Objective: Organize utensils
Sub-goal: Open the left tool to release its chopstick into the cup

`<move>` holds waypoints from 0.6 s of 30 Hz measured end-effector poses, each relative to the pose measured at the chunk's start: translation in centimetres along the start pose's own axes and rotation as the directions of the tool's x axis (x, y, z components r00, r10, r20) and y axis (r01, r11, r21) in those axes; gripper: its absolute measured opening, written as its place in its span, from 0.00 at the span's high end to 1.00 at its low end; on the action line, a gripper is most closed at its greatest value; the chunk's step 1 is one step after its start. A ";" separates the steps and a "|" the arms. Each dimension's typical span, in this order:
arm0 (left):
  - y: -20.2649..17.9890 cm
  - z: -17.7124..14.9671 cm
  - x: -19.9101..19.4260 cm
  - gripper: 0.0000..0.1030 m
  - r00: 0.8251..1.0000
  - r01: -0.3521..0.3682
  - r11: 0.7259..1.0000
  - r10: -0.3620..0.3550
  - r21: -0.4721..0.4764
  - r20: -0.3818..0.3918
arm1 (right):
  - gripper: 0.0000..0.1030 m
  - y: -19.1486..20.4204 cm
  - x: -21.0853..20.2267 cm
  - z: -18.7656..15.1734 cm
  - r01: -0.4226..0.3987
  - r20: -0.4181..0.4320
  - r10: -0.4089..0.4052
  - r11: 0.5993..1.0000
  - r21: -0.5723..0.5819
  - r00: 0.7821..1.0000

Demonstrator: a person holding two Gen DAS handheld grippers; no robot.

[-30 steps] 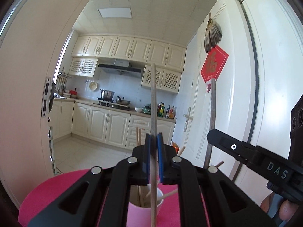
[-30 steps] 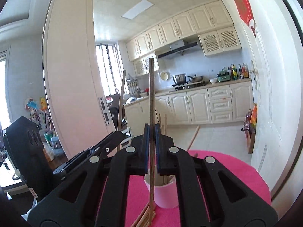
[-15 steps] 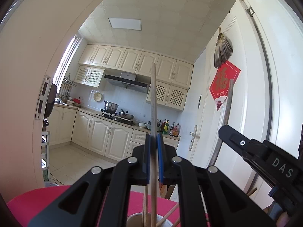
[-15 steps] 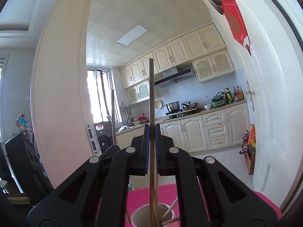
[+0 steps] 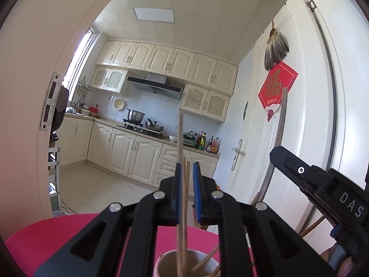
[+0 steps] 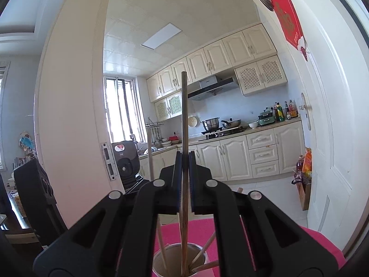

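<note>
Left gripper: the black two-finger gripper with blue pads [image 5: 187, 190] points level above the cup; its jaws have just been opening, and a gap now shows on the right-hand pad's side.
Pale chopstick: a light wooden chopstick [image 5: 180, 161] stands upright between the left gripper's pads, against the left-hand pad, its lower end down inside the cup; whether that pad still presses on it cannot be told.
Right gripper: a second black two-finger gripper with blue pads [image 6: 184, 182] is clamped tight on a dark brown wooden chopstick [image 6: 184, 120].
Dark chopstick: it stands upright, tip inside the cup, top end rising well above the cup.
Cup: a pale pink round cup [image 6: 203, 257] sits directly below both grippers, on the table.
Cup contents: several more light wooden chopsticks [image 6: 204, 249] lean against the cup's rim.
Table: a round table with a bright pink cloth [image 5: 57, 235] carries the cup.
Behind the cup: cream kitchen cabinets [image 5: 129, 154] and a steel pot [image 5: 136, 115] on the stove stand well beyond it.
Right of the cup: a white door [image 5: 304, 127] bears a red diamond paper sign [image 5: 276, 87].
</note>
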State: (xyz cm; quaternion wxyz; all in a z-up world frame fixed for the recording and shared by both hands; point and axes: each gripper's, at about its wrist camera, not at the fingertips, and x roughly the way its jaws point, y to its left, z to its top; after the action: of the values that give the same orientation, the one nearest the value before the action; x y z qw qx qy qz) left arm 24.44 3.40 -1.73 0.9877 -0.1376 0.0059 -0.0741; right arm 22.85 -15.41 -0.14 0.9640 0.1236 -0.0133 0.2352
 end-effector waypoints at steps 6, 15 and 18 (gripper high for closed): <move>-0.1 0.1 -0.1 0.77 1.000 -0.015 1.000 0.015 0.017 0.000 | 0.94 0.4 -0.2 0.0 0.002 0.005 -0.002 1.000 -0.017 1.000; 0.2 1.1 -0.6 0.75 0.997 -0.071 0.997 0.071 0.021 -0.028 | 0.94 0.6 -0.2 0.1 0.023 -0.005 -0.023 0.999 -0.033 1.000; 0.4 1.2 -0.7 0.75 0.995 -0.084 0.996 0.085 0.018 -0.052 | 0.94 0.7 -0.3 0.1 0.030 -0.010 -0.030 0.999 -0.037 0.999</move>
State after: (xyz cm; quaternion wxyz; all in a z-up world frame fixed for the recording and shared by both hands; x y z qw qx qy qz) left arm 23.81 4.17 -0.70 0.9905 -0.1273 0.0371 -0.0360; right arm 22.28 -14.91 0.10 0.9695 0.1047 -0.0106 0.2212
